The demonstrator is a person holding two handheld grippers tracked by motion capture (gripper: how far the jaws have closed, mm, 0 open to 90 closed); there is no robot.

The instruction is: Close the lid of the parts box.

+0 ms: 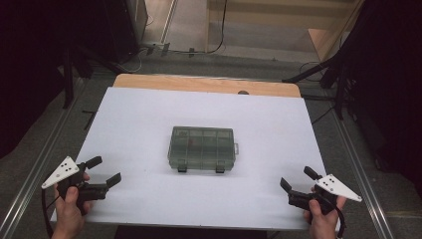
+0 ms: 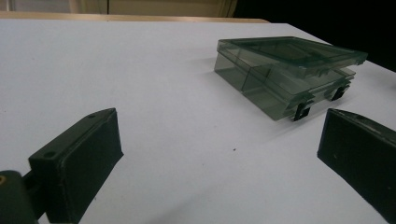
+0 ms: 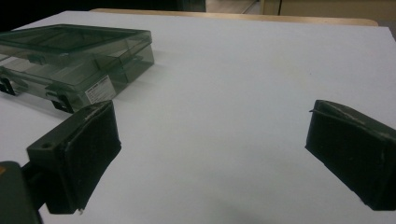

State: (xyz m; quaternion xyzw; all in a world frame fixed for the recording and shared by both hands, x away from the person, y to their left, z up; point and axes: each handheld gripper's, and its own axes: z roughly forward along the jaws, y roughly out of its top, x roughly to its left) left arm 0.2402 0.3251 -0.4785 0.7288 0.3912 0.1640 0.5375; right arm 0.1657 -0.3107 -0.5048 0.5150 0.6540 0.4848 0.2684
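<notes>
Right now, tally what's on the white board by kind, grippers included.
Clear box: 1
Latches on the box: 2
Grippers: 2, left and right, both open, fingers apart from the box
Total: 5

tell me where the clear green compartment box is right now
In the high view the compartment box sits closed near the middle of the white table, between and beyond the left gripper and right gripper.
</notes>
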